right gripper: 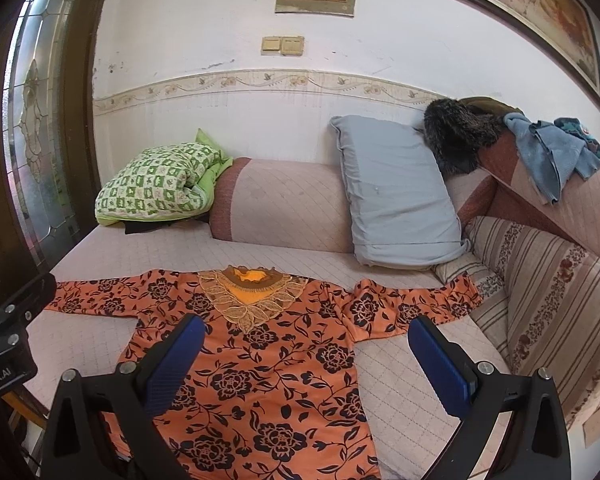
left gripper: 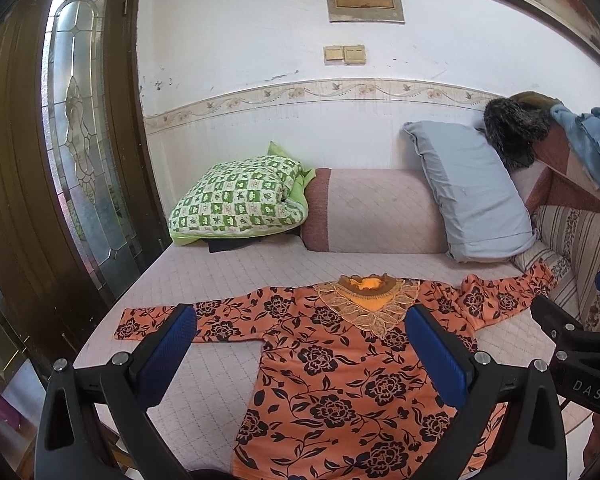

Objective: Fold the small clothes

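Far left: dark wooden door (left gripper: 24, 184) with a leaded glass panel (left gripper: 80, 128). Next, against the white wall, a green-and-white patterned bundle (left gripper: 236, 196) lies at the back of the daybed mattress (left gripper: 204, 360), touching a pink quilted bolster (left gripper: 376, 212). A grey-blue pillow (left gripper: 472, 196) leans over the bolster's right end. Task item: orange blouse with black floral print (left gripper: 340, 380), lying flat, front up, on the mattress, lace-trimmed neckline (left gripper: 368, 300) toward the bolster, hem toward the cameras. Its left sleeve (left gripper: 160, 320) is stretched straight out; its right sleeve (right gripper: 416, 300) is rumpled near the shoulder, cuff reaching the striped cushion (right gripper: 548, 300) at the daybed's right side. Left tongs (left gripper: 300, 344): released, blue pads spread wide, poised above the blouse's chest and left sleeve, grasping nothing. Right tongs (right gripper: 304, 352): also released, pads wide apart over the blouse body and right armpit area, nothing between them. Far right, upper: dark furry item (right gripper: 456, 132) and blue cloth (right gripper: 548, 152) draped on the backrest; framed picture (right gripper: 540, 12) on the wall above.
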### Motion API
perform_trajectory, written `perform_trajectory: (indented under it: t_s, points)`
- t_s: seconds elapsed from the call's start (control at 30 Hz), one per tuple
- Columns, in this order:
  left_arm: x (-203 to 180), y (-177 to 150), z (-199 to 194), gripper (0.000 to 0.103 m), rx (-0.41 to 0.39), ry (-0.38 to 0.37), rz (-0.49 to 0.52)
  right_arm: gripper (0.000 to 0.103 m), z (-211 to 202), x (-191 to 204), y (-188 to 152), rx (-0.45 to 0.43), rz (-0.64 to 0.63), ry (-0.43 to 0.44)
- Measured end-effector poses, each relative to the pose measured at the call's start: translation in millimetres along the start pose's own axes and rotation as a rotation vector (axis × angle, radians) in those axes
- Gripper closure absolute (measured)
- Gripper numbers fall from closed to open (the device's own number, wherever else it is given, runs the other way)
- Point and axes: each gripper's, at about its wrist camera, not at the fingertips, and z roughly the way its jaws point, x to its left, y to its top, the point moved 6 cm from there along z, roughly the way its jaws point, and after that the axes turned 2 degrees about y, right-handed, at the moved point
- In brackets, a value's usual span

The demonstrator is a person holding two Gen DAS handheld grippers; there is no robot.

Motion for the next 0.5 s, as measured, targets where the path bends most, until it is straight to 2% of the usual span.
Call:
perform_trajectory:
  t_s: [0.5]
  points:
    - [28, -11, 16, 0.000, 0.031, 0.040, -0.050, 0.000, 6, 30, -4, 0.020, -0.050, 0.020]
